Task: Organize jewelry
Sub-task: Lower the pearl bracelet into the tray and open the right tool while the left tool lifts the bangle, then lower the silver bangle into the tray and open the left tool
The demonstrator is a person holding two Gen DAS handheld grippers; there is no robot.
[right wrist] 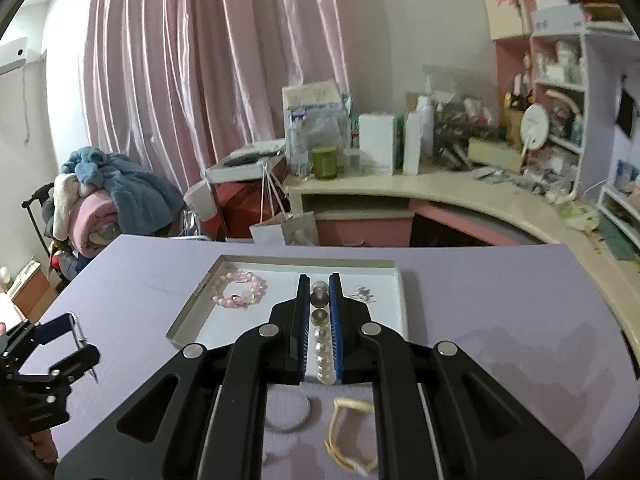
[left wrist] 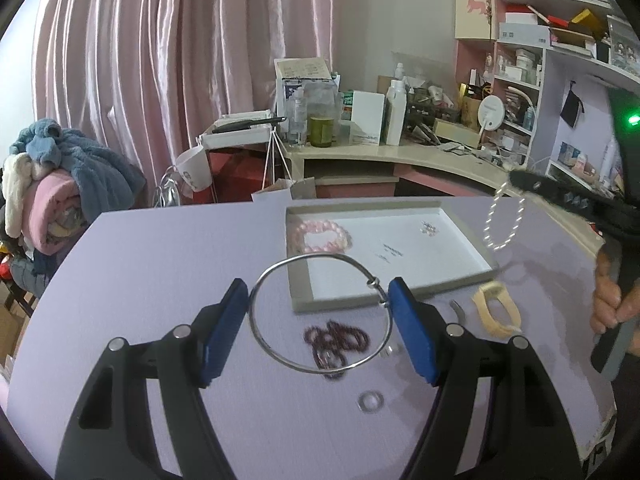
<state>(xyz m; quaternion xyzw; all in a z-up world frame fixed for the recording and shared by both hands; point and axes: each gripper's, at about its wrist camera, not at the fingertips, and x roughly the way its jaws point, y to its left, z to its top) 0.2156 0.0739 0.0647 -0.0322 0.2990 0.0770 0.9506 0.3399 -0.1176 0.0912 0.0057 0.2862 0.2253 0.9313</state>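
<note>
Both items airborne, heading for tray [left wrist: 304,304], which sits at far-centre of the lilac surface [left wrist: 160,264].

L hand-held gripper [left wrist: 316,312]: jaws set wide, blue pads pressing outer rim of silver bangle [left wrist: 256,320] from both sides; bangle spans the gap, clasp bead at right pad. It hangs over near edge of tray.

R hand-held gripper [right wrist: 320,312]: jaws nearly shut, pinching pearl bracelet [right wrist: 323,356]; in L view the loop dangles free below the tips, to the right of tray.

Tray already holds pink bead bracelet [left wrist: 320,236] far-left, small silver pieces [left wrist: 429,229] far-right. Middle is bare.

Judgement, how to do it well:
- bangle grip is rim-only, prob. slippery; keep it level, no wrist roll.
- lower bangle into the bare middle before opening; don't drop it onto pink beads.
- pearls swing; let loop settle, lay on right half, near side.
- one release at a time.

Left out on surface: dark red beads [left wrist: 336,340], cream clip [left wrist: 496,312], small ring [left wrist: 371,401].
</note>
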